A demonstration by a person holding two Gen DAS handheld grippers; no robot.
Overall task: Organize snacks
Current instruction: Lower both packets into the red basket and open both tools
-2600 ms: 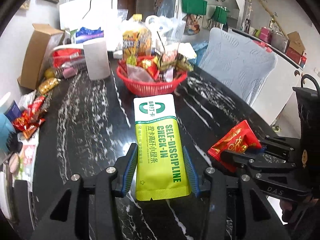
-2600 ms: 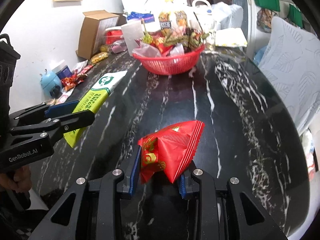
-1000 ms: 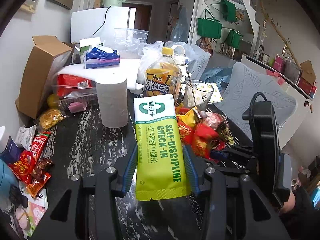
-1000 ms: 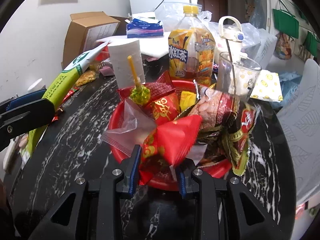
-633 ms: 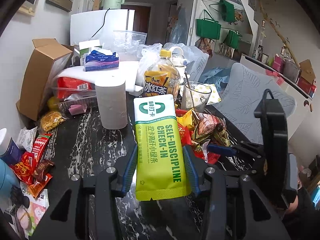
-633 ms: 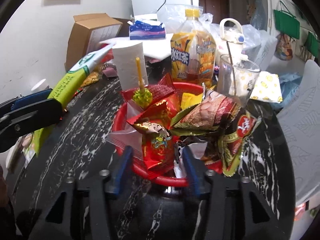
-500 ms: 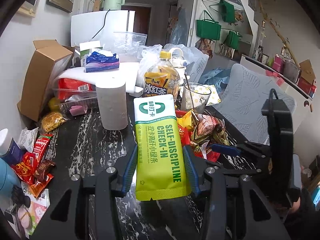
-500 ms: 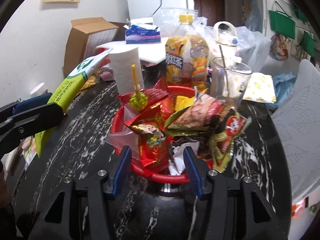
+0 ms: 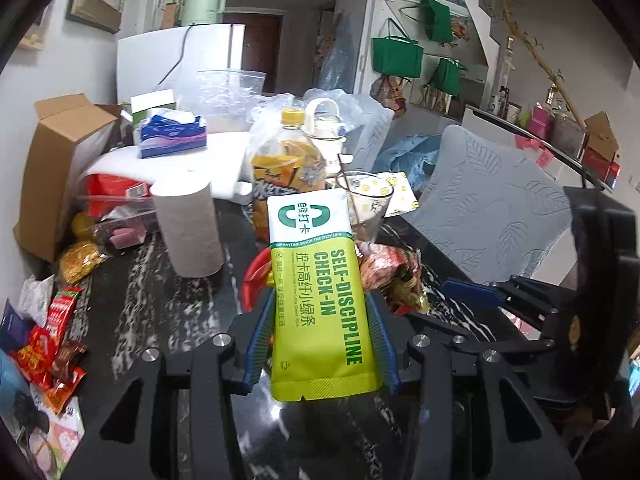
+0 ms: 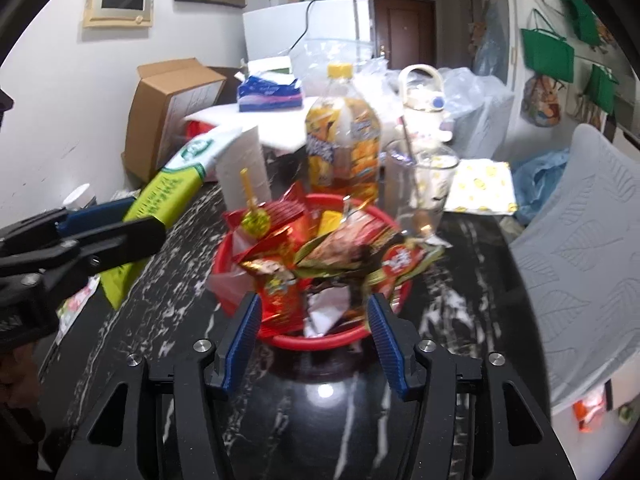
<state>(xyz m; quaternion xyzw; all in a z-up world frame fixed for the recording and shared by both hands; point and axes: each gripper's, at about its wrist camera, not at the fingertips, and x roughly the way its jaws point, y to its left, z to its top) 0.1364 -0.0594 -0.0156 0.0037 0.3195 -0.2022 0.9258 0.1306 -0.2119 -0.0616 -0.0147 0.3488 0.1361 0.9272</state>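
1. The right gripper point(image 10: 314, 334) had just been opening; its jaws stood apart with nothing between them, hanging just in front of the red basket point(image 10: 320, 342)
2. A red packet point(image 10: 280, 300) lay at the basket's near edge among the other wrappers, so that drop looked done
3. The left gripper point(image 9: 320, 344) was clamped on the green pouch point(image 9: 316, 300), which stood upright between the pads, lifted off the table point(image 9: 132, 312)
4. In the left view the pouch hung before the basket point(image 9: 252, 280), not yet over it; I judged putting it in to be the step in hand
5. The basket was heaped full, so the pouch might slide off the pile
6. Further out, loose snacks point(image 9: 52, 344) lay at the table's left edge, and a yellow bag point(image 9: 80, 260) near the paper roll point(image 9: 188, 232); these looked left to gather
7. The bottle point(image 10: 344, 152) and glass point(image 10: 420, 196) stood just behind the basket
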